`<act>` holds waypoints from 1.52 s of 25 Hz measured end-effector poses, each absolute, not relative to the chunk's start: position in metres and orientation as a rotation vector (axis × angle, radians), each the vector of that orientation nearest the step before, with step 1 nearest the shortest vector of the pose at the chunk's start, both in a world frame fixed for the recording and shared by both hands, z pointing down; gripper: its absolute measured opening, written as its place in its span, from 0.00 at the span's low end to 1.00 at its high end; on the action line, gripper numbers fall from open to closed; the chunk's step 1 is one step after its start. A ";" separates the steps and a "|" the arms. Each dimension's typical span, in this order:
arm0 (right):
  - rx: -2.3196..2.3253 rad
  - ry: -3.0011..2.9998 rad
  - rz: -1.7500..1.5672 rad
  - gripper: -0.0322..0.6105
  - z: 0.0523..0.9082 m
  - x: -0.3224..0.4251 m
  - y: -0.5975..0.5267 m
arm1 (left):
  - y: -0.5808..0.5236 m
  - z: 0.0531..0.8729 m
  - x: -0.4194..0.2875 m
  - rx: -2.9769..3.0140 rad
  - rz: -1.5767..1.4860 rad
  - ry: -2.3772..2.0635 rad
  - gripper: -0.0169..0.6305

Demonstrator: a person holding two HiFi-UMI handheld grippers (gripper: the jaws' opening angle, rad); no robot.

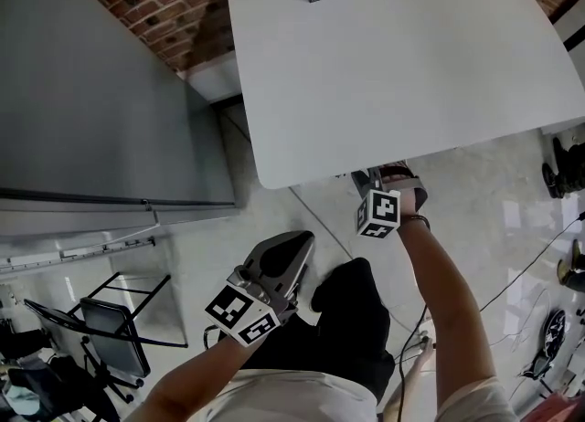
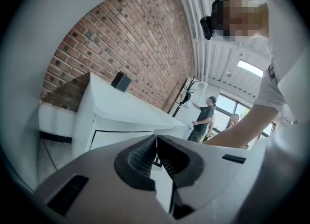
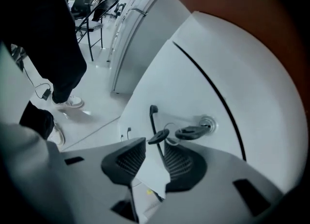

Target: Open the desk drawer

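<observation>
- R gripper (image 3: 149, 149): ribbed pads (image 3: 125, 162) apart, thin dark handle (image 3: 153, 119) between, seemingly unclamped.
- Smooth white drawer (image 3: 193, 80) under rounded desk (image 1: 393, 73) edge; key (image 3: 190, 132) in round lock (image 3: 207, 122).
- L gripper (image 2: 156, 143): pads together, empty.

Brick wall (image 1: 174, 0), pale glossy floor (image 1: 494, 201), black chairs (image 1: 101, 329)

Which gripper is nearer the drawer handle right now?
Right. The right gripper is at the drawer handle, with the bar running between its open jaws. The left gripper hangs low, well short of the desk.
</observation>
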State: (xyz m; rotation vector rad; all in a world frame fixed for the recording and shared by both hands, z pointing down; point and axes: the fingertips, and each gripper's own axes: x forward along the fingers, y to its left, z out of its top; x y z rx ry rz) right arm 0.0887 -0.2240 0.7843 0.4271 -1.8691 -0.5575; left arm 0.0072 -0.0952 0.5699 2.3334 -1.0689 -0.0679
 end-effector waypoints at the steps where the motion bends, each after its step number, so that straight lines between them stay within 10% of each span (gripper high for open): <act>1: 0.420 -1.859 -0.572 0.24 0.785 0.089 -0.225 | -0.096 0.570 0.006 2.331 -0.068 -1.069 0.04; 38: 0.247 -1.846 -0.449 0.10 0.775 0.104 -0.134 | -0.064 0.550 0.033 2.253 0.029 -0.975 0.04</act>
